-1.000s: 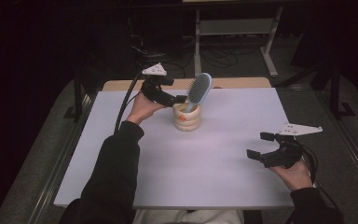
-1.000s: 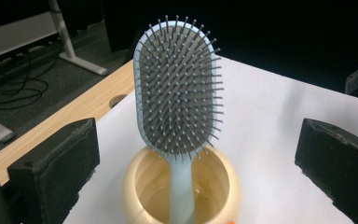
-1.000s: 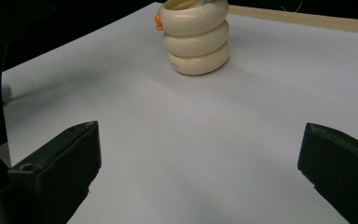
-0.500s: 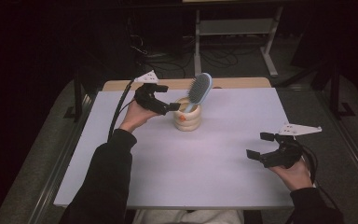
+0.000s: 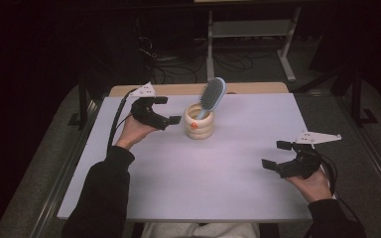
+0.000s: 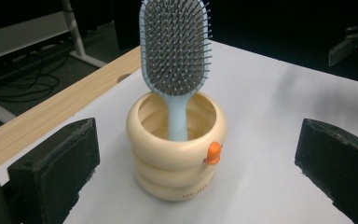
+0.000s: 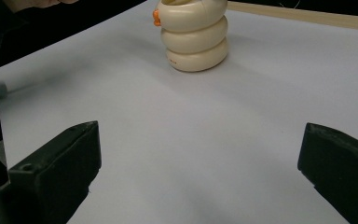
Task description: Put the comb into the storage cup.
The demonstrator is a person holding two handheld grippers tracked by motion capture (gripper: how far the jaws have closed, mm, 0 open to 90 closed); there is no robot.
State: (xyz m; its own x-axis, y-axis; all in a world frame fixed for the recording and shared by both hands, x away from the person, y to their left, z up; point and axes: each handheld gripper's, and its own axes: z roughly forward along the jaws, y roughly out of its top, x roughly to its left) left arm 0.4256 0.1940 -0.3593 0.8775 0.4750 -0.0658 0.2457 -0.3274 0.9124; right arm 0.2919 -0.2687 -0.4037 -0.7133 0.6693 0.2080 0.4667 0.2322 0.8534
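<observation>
At the far middle of the white table (image 5: pixel 218 188) stands the cream ringed holder (image 5: pixel 200 122), upright, with the blue hairbrush (image 5: pixel 212 95) standing in it handle-down, bristle head up and leaning a bit toward the far right. In the left gripper view the brush handle sits inside the cup rim, apparently resting against its far wall; the bottom of the handle is hidden inside the cup, so can't confirm it touches the base.

Left gripper (image 5: pixel 162 110) is just beside the holder on its left, jaws spread wide, gripping nothing. Its own view shows both black jaws well apart with the holder and brush between them but farther off, not touched.

Right gripper (image 5: pixel 280 154) is well apart from the holder, near the table's right front, jaws also wide apart and empty. Its view shows bare table and the lower rings of the holder in the distance.

Progress judgement: brush looks seated in the holder and released, so the placing part reads as done. What's left seems to be only clearing the left hand (image 5: pixel 134 133) away from the holder without knocking the leaning brush.
</observation>
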